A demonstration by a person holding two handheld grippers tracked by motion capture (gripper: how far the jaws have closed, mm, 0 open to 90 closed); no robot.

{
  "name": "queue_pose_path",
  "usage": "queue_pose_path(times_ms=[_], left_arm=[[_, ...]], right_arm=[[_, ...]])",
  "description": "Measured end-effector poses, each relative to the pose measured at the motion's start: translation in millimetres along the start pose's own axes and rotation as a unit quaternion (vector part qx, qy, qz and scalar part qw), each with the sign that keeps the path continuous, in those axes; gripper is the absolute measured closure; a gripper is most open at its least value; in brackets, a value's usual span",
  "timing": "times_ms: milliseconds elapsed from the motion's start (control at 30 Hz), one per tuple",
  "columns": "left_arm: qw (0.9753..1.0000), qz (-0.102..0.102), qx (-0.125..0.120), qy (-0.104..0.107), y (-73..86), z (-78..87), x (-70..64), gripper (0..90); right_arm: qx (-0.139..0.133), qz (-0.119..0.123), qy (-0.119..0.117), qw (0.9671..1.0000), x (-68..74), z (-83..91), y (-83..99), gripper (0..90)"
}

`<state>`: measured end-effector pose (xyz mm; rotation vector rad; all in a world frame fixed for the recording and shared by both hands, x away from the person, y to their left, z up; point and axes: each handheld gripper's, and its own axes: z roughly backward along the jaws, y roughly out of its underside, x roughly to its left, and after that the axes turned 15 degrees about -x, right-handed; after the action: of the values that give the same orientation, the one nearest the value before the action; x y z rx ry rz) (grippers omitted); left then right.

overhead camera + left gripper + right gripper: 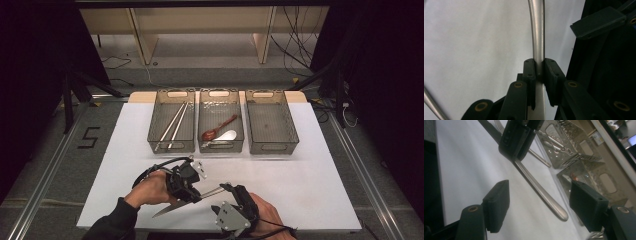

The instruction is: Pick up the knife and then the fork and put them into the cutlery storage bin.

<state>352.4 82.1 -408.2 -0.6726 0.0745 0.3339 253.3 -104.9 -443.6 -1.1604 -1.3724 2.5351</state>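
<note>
Gripping the knife point(176, 204) by its handle, your left gripper point(192, 192) holds it over the near edge of the table point(310, 190). Your right gripper point(539, 203) stands wide open around the handle's end, its pads point(497, 203) clear of the metal.

three mesh bins in a row well beyond the grippers, left bin point(171, 121) with chopsticks point(172, 125), middle bin point(220, 120) with brown spoon point(218, 128) and white spoon point(226, 136), right bin point(270, 122), white table mat point(310, 170)
</note>
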Motion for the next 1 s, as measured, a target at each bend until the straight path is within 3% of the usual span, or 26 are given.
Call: queue_pose_path(times_ms=[67,200,333,367,500,800,867,1000], left_arm=[[1.0000,0.000,0.003,0.001,-0.1,-0.5,0.2,79.2],[1.0000,0.003,0.005,0.003,-0.9,-1.5,-0.6,79.2],[0.9999,0.000,0.013,0.006,-2.0,-3.1,-1.3,79.2],[0.9999,-0.002,0.014,0.006,-2.3,-3.5,-1.7,79.2],[0.9998,-0.001,0.017,0.008,-3.5,-5.1,-3.4,79.2],[0.9997,-0.005,0.017,0.017,-5.7,-4.8,-6.7,79.2],[0.9997,-0.002,0.016,0.019,-5.8,-4.9,-7.4,79.1],[0.9996,-0.004,0.020,0.020,-6.3,-5.0,-8.2,79.1]], right_arm=[[0.005,0.018,0.002,0.9998,3.6,-2.5,-0.7,34.5],[0.019,0.083,0.002,0.9963,10.2,-6.9,0.1,37.3],[0.027,0.108,0.014,0.9936,18.0,-10.6,0.6,41.2],[0.028,0.130,0.014,0.9910,18.8,-11.3,0.7,42.0],[0.037,0.173,0.016,0.9841,23.5,-15.5,0.7,46.5],[0.046,0.220,0.015,0.9744,32.0,-25.1,3.2,60.2],[0.044,0.238,0.011,0.9701,32.4,-26.5,4.0,63.3],[0.045,0.251,0.008,0.9669,33.8,-27.3,5.0,69.2]])
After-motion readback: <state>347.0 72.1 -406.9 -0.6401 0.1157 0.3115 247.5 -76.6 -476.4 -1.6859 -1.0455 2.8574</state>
